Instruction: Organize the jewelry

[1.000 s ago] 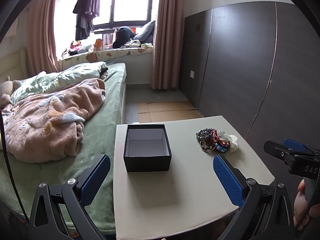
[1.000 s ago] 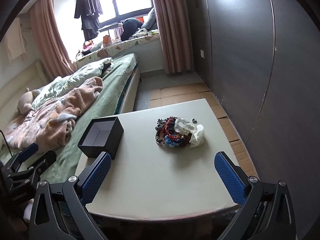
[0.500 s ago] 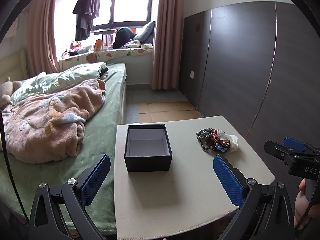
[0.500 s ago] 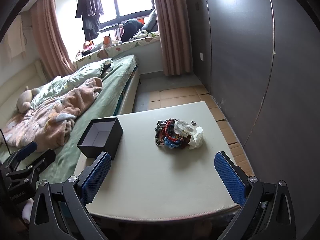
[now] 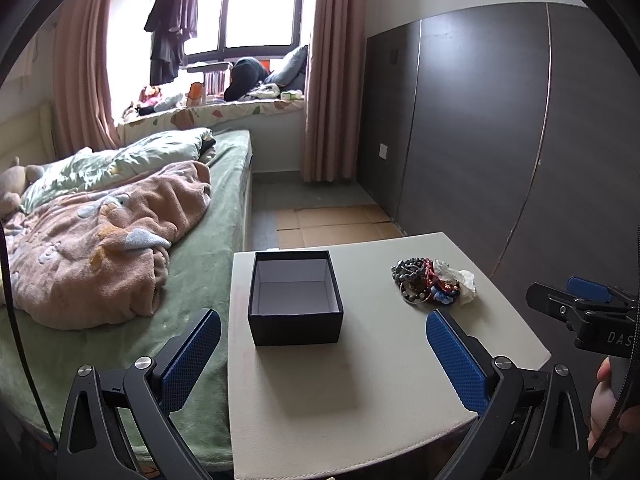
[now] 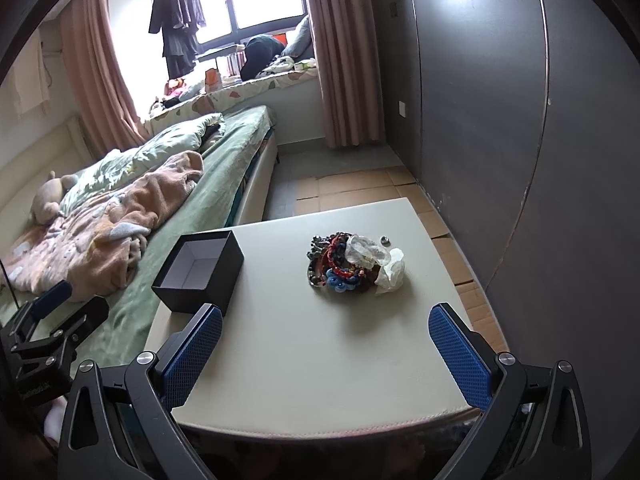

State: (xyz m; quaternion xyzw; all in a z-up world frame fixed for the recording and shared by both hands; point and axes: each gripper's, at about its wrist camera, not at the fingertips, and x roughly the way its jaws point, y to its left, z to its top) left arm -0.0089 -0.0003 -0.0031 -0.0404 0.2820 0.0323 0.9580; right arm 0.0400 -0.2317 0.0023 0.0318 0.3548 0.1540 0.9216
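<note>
we hold our left gripper and right gripper spread wide, grasping nothing. the jewelry pile lies on the table, well right of the open black box.

An open black box sat on the pale worktop, its grey inside bare. To the right of the box lay a tangled heap of beaded jewelry with a crumpled white wrapper against its far side. The left hand-held gripper hung nearer than the box, blue pads spread wide. Left of the box ran the bed.
</note>
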